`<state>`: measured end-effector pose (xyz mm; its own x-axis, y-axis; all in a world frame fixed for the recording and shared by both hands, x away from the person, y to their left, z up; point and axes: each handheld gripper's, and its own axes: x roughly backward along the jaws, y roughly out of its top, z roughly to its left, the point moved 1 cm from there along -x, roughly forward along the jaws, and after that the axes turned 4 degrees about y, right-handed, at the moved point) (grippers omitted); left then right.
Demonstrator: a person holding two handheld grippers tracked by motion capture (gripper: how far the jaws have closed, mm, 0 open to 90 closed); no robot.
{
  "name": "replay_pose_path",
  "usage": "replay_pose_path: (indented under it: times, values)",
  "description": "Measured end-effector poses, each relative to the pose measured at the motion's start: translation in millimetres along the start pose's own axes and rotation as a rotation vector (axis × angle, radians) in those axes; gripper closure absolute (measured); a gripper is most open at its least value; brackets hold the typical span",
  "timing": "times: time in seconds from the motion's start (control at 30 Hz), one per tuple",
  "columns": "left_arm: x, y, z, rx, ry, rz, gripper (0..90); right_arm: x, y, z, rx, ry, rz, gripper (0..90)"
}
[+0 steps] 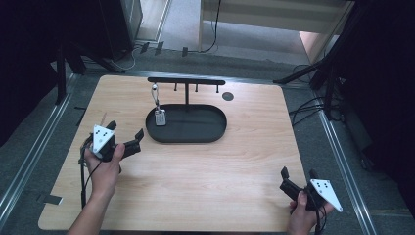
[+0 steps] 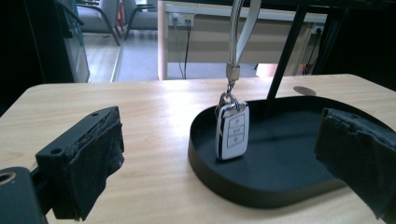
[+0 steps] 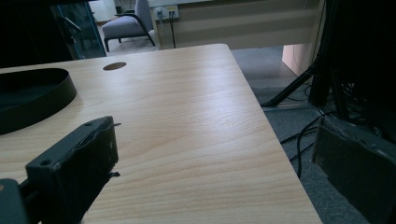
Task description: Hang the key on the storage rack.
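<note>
Both tongs sat low at the near edge of the surface (image 1: 195, 176): the left tongs (image 1: 126, 138) spread and empty, aimed at the tray, the right tongs (image 1: 296, 173) likewise spread and empty, well apart at the near right corner. A white car key (image 2: 232, 132) hung by its strap (image 2: 242, 32) from the black rack (image 1: 186, 81), its lower end touching or just above the floor of the oval black tray (image 1: 215, 132). Judging by this, the key's removal had not begun; reaching, gripping and unhooking all remained.
</note>
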<state>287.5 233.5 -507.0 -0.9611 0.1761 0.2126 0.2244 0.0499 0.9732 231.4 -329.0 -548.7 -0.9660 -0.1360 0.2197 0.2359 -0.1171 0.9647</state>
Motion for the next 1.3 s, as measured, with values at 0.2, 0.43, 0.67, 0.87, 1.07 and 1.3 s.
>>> replay_pose_path:
  times: [0.2,0.43,0.67,0.87,1.07,1.3]
  values:
    - [18.8,-10.0,14.5,0.010,0.036,-0.009,1.8,-0.1,0.0,0.3,0.005,-0.002,-0.001,0.0]
    - [41.5,-17.3,31.6,0.009,0.085,-0.030,1.8,-0.2,0.0,0.4,0.008,-0.005,-0.002,0.0]
    - [65.4,-31.2,52.9,0.015,0.135,-0.043,1.8,-0.2,-0.2,1.7,0.011,-0.019,-0.001,0.0]
    - [85.8,-45.1,74.6,0.021,0.184,-0.038,1.8,-0.6,-0.3,2.9,0.033,-0.024,0.000,0.0]
    - [103.5,-50.3,89.4,0.010,0.215,-0.045,1.7,-0.7,-0.5,3.7,0.041,-0.028,-0.002,0.0]
    - [121.8,-64.5,102.4,-0.022,0.252,-0.035,1.7,-0.4,-0.6,3.8,0.042,-0.020,-0.004,0.0]
